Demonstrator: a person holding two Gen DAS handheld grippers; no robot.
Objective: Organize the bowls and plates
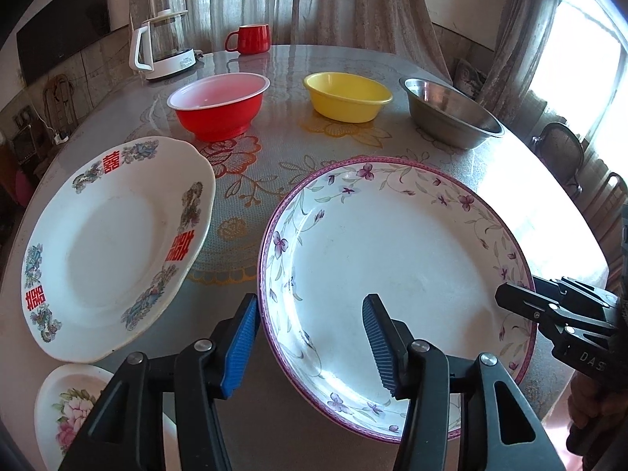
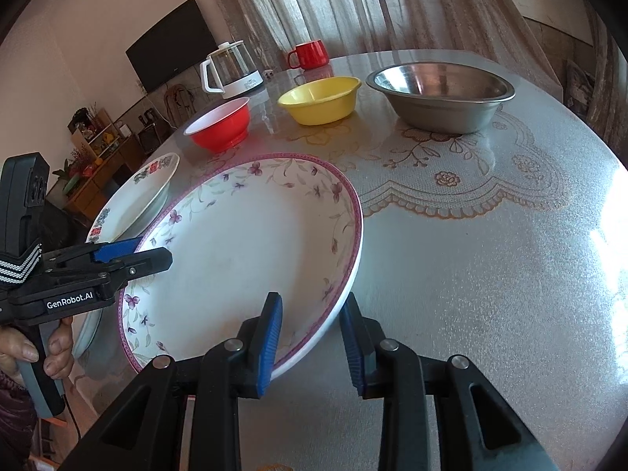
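Left-wrist view puts my left gripper (image 1: pixel 312 337) nearest, its jaws apart and straddling the near-left rim of the purple-flowered plate (image 1: pixel 392 255); whether the pads press the rim I cannot tell. Across that plate my right gripper (image 2: pixel 312 337) straddles its right edge, one blue pad inside the rim and one outside, with a gap showing at the outer pad, so those jaws stand open around it. The plate sits tilted, its right side raised off the counter (image 2: pixel 490 274). Just left lies the red-character plate (image 1: pixel 114 243), whose edge the flowered plate overlaps in the right-wrist view, and a pink-flowered dish (image 1: pixel 66 412) sits at the near-left corner. Farther back stand a red bowl (image 1: pixel 219 106), a yellow bowl (image 1: pixel 347 96) and a steel bowl (image 1: pixel 451 114) in a row, well apart. Beyond them are a kettle (image 1: pixel 165 45) and a red mug (image 1: pixel 251 39).
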